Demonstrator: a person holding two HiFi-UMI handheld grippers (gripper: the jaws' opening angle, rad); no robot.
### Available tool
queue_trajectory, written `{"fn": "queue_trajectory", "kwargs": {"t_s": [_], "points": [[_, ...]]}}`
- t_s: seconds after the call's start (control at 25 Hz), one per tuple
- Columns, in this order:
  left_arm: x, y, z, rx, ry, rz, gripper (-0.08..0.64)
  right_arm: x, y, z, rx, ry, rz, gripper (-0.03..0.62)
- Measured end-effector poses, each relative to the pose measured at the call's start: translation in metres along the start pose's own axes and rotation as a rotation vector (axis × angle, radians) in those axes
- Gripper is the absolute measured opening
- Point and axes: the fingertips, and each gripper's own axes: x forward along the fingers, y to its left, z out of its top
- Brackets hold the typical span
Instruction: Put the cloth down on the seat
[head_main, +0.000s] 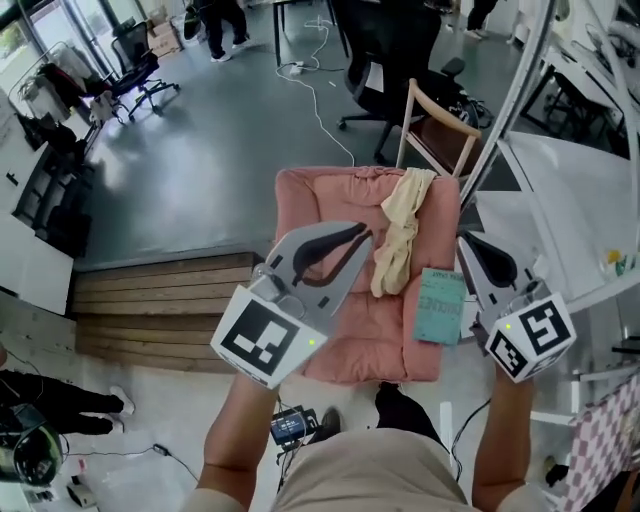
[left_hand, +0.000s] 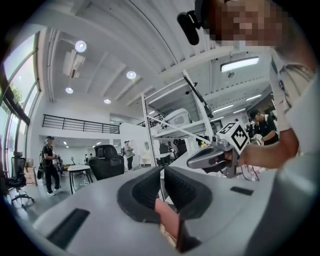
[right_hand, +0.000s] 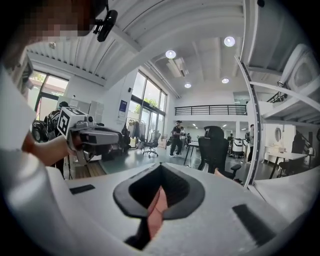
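Note:
A cream cloth (head_main: 400, 235) lies crumpled on the pink cushioned seat (head_main: 320, 200), running from the back edge toward the middle. My left gripper (head_main: 352, 238) hovers over the seat just left of the cloth, jaws shut with nothing in them; in its own view the left gripper (left_hand: 161, 185) points out across the room. My right gripper (head_main: 470, 242) hangs at the seat's right edge, also shut and holding nothing, and the right gripper (right_hand: 160, 192) looks level into the room. A teal cloth (head_main: 440, 305) rests on the seat's right front part.
A wooden chair back (head_main: 440, 120) stands behind the seat, with a black office chair (head_main: 390, 50) further back. Wooden steps (head_main: 160, 300) lie to the left. A white table (head_main: 570, 200) and a slanted metal pole (head_main: 510, 110) crowd the right side.

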Motion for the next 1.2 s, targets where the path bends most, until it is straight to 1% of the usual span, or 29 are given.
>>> {"fn": "queue_trajectory", "kwargs": {"t_s": [0.12,0.28,0.48,0.64,0.76,1.2], "points": [[-0.023,-0.017,0.017,0.032,-0.020,-0.004,0.026,-0.022,0.017,0.014,-0.014,-0.014,-0.007,-0.008],[-0.045,-0.035,0.029,0.037,-0.032,-0.003,0.026,-0.048,0.034,0.024,-0.044,-0.016,-0.024,-0.009],[-0.070,-0.049,0.038,0.039,-0.037,-0.001,0.026,-0.069,0.058,0.033,-0.067,-0.013,-0.025,-0.009],[-0.083,-0.055,0.035,0.036,-0.033,0.000,0.026,-0.079,0.066,0.033,-0.077,-0.007,-0.031,-0.009],[-0.092,-0.055,0.032,0.013,-0.031,0.010,0.026,-0.084,0.070,0.035,-0.085,-0.009,-0.038,-0.009],[-0.112,-0.051,0.019,-0.014,-0.019,0.026,0.026,-0.081,0.084,0.035,-0.089,-0.002,-0.037,-0.009]]}}
